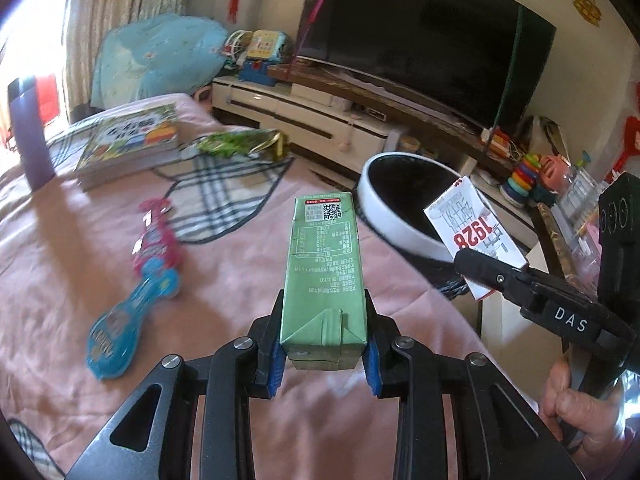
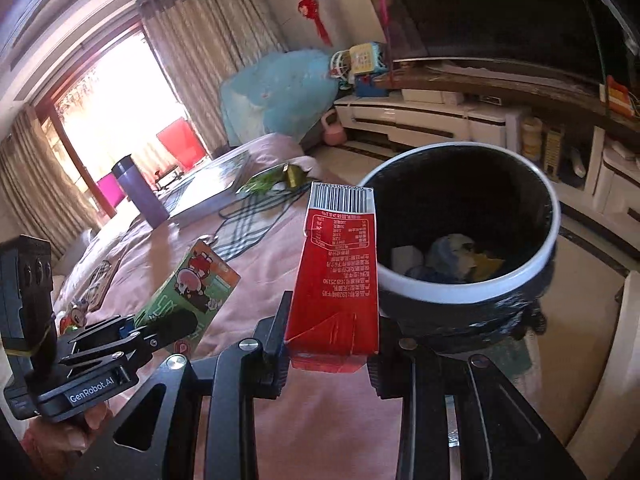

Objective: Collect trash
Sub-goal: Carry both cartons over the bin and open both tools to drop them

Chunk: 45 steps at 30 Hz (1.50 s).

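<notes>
My left gripper [image 1: 325, 346] is shut on a green drink carton [image 1: 325, 280] and holds it above the pink bedspread [image 1: 60, 280]. It also shows in the right wrist view [image 2: 188, 292]. My right gripper [image 2: 332, 350] is shut on a red and white drink carton [image 2: 340, 276], which also shows in the left wrist view [image 1: 474, 232], held beside the rim of the white trash bin [image 2: 552, 236]. The bin [image 1: 384, 216] has a black liner and holds some trash. A blue and pink wrapper [image 1: 136, 304] and a green wrapper [image 1: 236, 144] lie on the bed.
A stack of books [image 1: 128, 140] and a purple tumbler [image 1: 28, 136] stand on the bed's far side. A checked cloth [image 1: 224, 196] lies mid-bed. A TV [image 1: 420, 40] on a white cabinet [image 1: 304, 120] and toys [image 1: 528, 176] stand behind the bin.
</notes>
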Tool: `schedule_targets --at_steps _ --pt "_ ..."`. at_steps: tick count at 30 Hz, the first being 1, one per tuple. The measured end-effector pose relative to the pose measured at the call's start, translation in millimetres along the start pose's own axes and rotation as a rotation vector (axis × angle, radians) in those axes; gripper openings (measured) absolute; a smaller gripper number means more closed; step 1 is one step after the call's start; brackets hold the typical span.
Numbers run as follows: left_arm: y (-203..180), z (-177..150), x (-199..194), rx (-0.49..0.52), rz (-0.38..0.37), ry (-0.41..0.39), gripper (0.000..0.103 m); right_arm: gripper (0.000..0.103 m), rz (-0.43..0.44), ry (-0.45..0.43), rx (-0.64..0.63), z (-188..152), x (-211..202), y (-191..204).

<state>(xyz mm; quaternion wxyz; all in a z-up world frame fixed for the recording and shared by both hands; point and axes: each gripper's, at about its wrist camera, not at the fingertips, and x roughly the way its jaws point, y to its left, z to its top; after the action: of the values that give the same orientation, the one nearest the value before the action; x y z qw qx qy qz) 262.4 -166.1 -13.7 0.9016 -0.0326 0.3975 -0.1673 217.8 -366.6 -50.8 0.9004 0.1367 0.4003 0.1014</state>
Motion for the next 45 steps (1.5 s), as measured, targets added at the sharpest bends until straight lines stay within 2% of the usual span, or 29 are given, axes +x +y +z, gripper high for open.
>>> schedule_targets --at_steps 15,25,45 --pt "-44 38 44 0.074 -0.031 0.012 0.03 0.031 -0.049 -0.033 0.023 29 -8 -47" --pt "-63 57 60 0.1 -0.062 -0.001 0.03 0.031 -0.088 -0.032 0.021 45 -8 -75" --pt "-85 87 109 0.132 -0.083 0.02 0.03 0.031 -0.115 0.062 0.011 67 22 -103"
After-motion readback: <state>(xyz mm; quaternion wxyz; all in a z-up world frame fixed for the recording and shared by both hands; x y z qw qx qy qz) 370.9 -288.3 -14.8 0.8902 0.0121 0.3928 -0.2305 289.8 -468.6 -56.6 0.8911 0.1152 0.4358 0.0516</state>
